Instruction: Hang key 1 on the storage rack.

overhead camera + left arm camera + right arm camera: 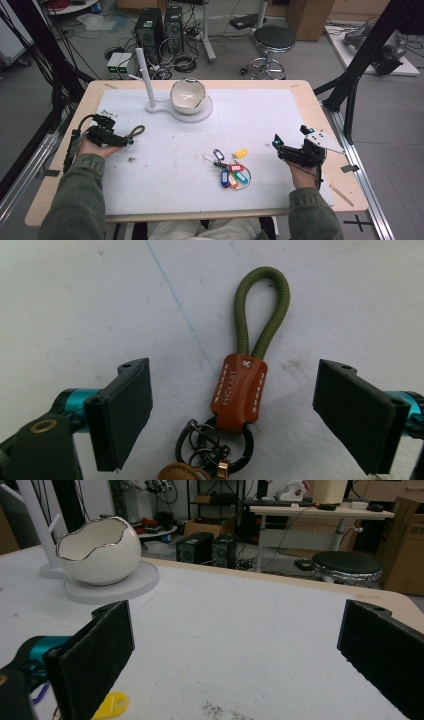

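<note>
A keychain with an olive-green cord loop (pixel 264 305), a brown leather tab (pixel 239 391) and dark metal rings (pixel 220 445) lies on the white mat. My left gripper (pixel 232 415) is open, its jaws on either side of the leather tab without touching it. In the high view the left gripper (pixel 127 141) sits at the table's left with the cord loop (pixel 136 131) just beyond its tips. My right gripper (pixel 279 145) is open at the right, nothing between its jaws. A bunch of coloured key tags (pixel 231 170) lies between the two hands.
A white egg-shaped bowl (pixel 188 95) sits on a round white base (pixel 204 111) with an upright white post (pixel 144 75) at the back. A yellow tag (pixel 111 705) lies near the right gripper. A stool and computer cases stand beyond the table.
</note>
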{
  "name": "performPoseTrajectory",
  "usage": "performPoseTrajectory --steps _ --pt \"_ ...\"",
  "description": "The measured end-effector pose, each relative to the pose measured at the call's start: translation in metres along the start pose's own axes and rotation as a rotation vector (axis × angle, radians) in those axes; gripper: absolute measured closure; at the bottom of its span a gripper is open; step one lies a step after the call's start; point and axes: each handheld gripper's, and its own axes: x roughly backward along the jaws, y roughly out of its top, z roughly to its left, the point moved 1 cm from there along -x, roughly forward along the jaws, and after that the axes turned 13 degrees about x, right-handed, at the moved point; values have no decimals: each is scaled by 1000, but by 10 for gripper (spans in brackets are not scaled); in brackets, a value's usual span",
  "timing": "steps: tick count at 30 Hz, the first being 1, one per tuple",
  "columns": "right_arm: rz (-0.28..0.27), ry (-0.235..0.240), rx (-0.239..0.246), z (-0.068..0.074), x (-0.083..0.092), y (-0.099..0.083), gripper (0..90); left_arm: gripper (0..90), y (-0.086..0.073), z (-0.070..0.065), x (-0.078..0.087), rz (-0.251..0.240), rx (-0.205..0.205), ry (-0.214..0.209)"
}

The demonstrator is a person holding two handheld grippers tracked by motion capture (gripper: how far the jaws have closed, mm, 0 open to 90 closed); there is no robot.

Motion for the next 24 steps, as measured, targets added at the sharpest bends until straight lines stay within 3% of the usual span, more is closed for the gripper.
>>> performPoseTrajectory --steps 3,9,11,17,20,24 --pt "0 0 0 0 0 0 5 184 0 1 -1 12 5 6" --pt "-5 -6 -7 -1 1 0 6 386 -2 1 -4 30 -18 16" --pt "-7 -8 -4 -1 1 0 6 397 -2 0 -5 35 -28 25" --pt "-16 -26 -2 -1 3 1 6 617 -3 2 -6 56 -36 -17" --pt "-18 -32 -5 -2 4 1 6 657 -3 6 -6 59 -4 -32" --pt "-23 -39 -9 -3 5 1 6 713 -3 9 -4 65 4 -49"
